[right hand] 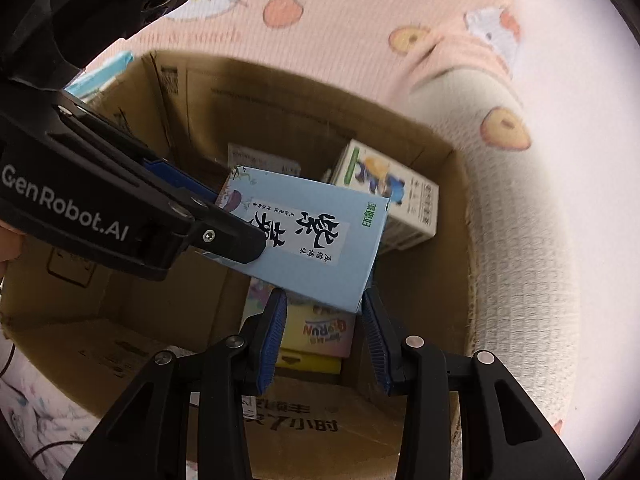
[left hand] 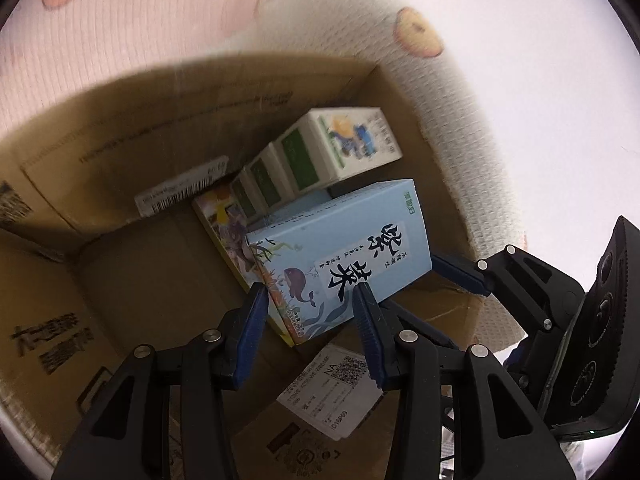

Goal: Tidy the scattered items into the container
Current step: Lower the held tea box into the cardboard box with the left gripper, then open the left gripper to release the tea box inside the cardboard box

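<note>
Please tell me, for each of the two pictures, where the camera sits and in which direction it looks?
Left wrist: on the left gripper, looking down into the cardboard box; its own fingers clamp the blue carton, the right gripper shows at right.
Right wrist: on the right gripper, looking down into the same box; its own fingers clamp the carton's lower end, the left gripper enters from the left.
Shared: blue carton, cardboard box, white-green carton, both grippers.

Left gripper [left hand: 310,296]: black linkage arms, silver round pivot pins, ribbed blue finger pads [left hand: 252,328]. Right gripper [right hand: 324,300]: same build. White "GenRobot.AI" lettering on black housing, left of right-wrist frame; black dotted camera module, right edge of left-wrist frame.
</note>
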`<state>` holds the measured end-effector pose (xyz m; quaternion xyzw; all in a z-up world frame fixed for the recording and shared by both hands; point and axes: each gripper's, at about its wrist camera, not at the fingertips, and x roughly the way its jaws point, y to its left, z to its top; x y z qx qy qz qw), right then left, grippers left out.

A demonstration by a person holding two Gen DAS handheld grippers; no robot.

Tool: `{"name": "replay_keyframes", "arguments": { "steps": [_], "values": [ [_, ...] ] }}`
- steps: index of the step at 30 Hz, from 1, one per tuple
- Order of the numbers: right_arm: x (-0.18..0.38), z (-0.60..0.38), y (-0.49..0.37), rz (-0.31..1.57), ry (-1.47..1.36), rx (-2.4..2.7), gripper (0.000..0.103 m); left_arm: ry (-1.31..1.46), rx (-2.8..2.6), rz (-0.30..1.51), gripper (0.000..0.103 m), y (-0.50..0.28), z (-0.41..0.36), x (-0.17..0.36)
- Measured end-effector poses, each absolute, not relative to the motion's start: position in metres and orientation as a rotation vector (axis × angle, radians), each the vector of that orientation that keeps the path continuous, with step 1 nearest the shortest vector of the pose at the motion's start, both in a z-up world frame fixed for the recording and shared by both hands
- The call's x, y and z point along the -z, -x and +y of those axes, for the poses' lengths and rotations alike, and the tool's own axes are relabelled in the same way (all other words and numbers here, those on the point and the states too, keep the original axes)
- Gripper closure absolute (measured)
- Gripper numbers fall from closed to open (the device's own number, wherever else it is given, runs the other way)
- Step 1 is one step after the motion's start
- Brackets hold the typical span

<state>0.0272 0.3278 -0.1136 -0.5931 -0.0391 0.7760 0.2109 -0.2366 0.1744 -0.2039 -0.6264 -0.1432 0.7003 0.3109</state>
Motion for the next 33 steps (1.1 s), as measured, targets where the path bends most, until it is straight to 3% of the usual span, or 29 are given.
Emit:
{"name": "replay_keyframes", "arguments": {
  "steps": [6, 15, 24, 30, 33],
  "values": [
    [0.131, 0.341, -0.019, -0.100, 1.781, -2.083, 0.067, 1.688, -1.835, -0.332, 0.056, 0.240, 0.187, 0.217],
    [0.167, 0.386, -0.011, 0.153, 1.909, -1.919, 0.067, 1.748, -1.741, -0.410, 0.056, 0.255, 0.201, 0.246],
    [0.183, 0.390, -0.003, 0.136, 1.938, -1.823, 0.069, 1.778, -1.704, -0.520, 0.069, 0.256, 0.191, 0.259],
    [0.171, 0.393, -0.006, 0.206, 1.910, -1.842, 0.069, 1.825, -1.675, -0.574, 0.087, 0.259, 0.191, 0.268],
    [0.171, 0.389, -0.010, 0.199, 1.931, -1.840, 0.069, 1.838, -1.662, -0.603, 0.090, 0.260, 0.193, 0.272]
  ]
}}
